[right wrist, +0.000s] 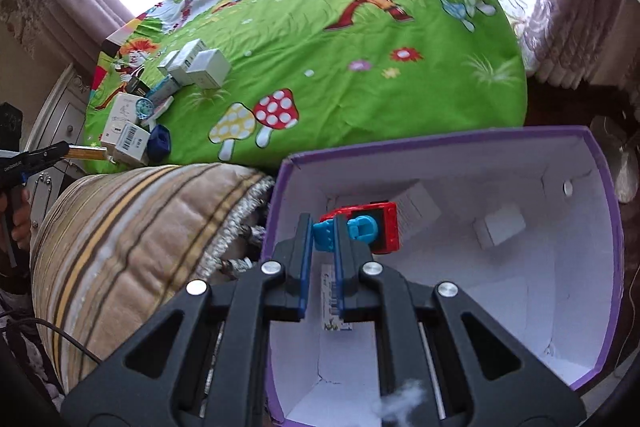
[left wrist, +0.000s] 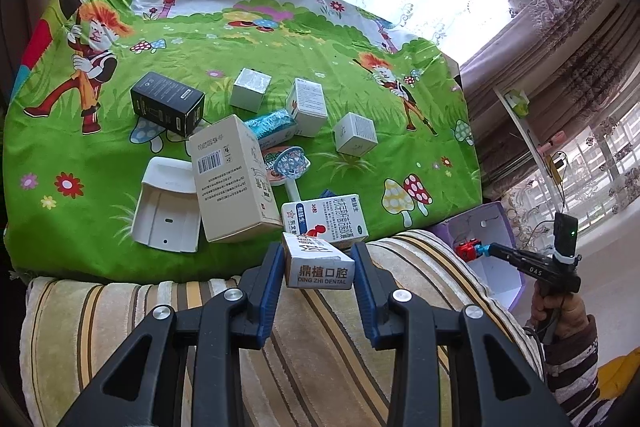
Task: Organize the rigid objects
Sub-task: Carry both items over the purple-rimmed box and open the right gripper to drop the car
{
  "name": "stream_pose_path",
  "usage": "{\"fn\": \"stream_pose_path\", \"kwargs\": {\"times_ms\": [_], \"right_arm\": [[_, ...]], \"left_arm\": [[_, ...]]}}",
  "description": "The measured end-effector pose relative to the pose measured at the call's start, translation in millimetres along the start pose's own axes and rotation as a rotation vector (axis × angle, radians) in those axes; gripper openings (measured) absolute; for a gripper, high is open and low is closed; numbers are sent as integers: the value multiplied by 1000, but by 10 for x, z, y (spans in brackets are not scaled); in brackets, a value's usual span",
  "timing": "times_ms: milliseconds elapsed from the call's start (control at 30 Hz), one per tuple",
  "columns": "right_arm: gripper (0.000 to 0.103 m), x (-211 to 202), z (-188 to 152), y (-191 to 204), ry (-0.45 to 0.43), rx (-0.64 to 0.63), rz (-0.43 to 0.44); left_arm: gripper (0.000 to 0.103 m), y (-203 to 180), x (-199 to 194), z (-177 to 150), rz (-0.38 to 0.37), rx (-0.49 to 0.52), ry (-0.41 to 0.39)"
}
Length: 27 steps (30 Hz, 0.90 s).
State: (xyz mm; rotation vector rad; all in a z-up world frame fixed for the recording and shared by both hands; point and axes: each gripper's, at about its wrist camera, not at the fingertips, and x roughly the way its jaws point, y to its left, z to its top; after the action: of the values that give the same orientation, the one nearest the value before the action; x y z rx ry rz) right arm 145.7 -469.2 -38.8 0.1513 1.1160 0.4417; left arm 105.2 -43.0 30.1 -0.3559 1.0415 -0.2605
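Note:
My left gripper (left wrist: 317, 259) is shut on a small white dental box (left wrist: 320, 267), held above a striped cushion (left wrist: 120, 327) at the near edge of the green cartoon cloth (left wrist: 280, 59). My right gripper (right wrist: 323, 231) is shut on the blue part of a red and blue toy (right wrist: 380, 227), which hangs inside the open purple box (right wrist: 440, 141). In the left wrist view the right gripper (left wrist: 482, 251) with the toy (left wrist: 466, 251) shows at the far right, over the purple box (left wrist: 502, 223). The left gripper (right wrist: 64, 149) appears at the left edge of the right wrist view.
A heap lies on the cloth: a black box (left wrist: 168, 103), a tall white box (left wrist: 232, 183), a white tray (left wrist: 168, 207), a medicine box (left wrist: 324, 217), several white cubes and a blue mesh scoop (left wrist: 292, 163). Two white boxes (right wrist: 500, 227) lie in the purple box.

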Motion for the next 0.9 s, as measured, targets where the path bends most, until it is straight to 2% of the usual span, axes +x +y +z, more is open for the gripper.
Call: {"fn": "stream_pose_path", "kwargs": {"times_ms": [200,367,533,600,767,900], "right_arm": [[13,160,-268,-285,53,101,-6],[14,240,-414,-452,88,175,-25],[15,190,-505,-534,71,206,-19],[26,158,-530,-554,67,229,-32],[37,-72,-577,-505,-11,229,-101],[53,-286,-578,-445,-77,246,-176]], "left_arm": [[35,-197,-66,57,-11,39,-16],[35,-424,-60,129,-51,81,-17],[35,-726,55,187,-102,131,10],[35,-902,149,211,-129,169,31],[35,-1463,494,221,-198,274,111],[35,-1900,791,179,-245,343,185]]}}
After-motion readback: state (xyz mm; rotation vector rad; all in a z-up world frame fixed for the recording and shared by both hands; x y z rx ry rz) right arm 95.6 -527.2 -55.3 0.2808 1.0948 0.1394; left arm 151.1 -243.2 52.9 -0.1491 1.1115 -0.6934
